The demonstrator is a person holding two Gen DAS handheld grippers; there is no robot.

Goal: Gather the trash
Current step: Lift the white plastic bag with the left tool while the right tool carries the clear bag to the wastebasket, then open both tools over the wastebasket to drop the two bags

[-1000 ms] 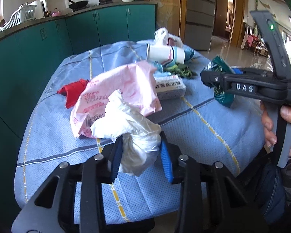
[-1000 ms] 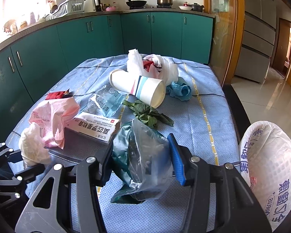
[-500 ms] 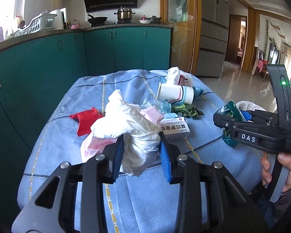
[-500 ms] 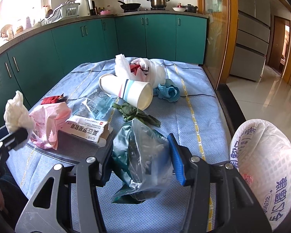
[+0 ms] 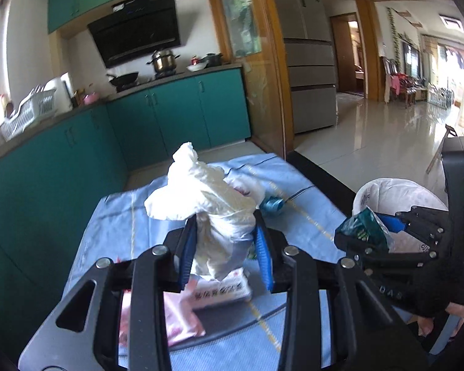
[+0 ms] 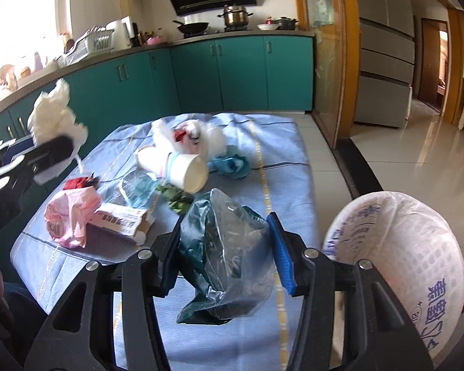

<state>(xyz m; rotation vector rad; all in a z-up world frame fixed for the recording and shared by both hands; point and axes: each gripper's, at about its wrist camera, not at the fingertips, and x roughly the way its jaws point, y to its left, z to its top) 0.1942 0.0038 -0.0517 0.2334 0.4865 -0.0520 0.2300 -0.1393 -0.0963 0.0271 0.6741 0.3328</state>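
My left gripper (image 5: 225,250) is shut on a crumpled white plastic bag (image 5: 207,204), held in the air above the table's near end; the same white plastic bag (image 6: 55,114) shows at the left of the right wrist view. My right gripper (image 6: 225,247) is shut on a crinkly green and clear plastic bag (image 6: 225,247), which hangs over the blue tablecloth (image 6: 278,160). That green and clear plastic bag (image 5: 365,228) also appears at the right of the left wrist view. A white bin lined with a printed bag (image 6: 402,247) stands open just right of the table.
On the cloth lie a pink bag (image 6: 71,216), a white box (image 6: 123,222), stacked paper cups (image 6: 176,167), a red wrapper (image 6: 77,182), green leaves (image 6: 176,198), a blue rag (image 6: 232,164) and a white bag (image 6: 185,133). Teal cabinets (image 6: 232,74) run behind.
My left gripper has lifted the white bag clear of the table and swung right towards the bin. My right gripper has drifted slightly, its green bag still gripped.
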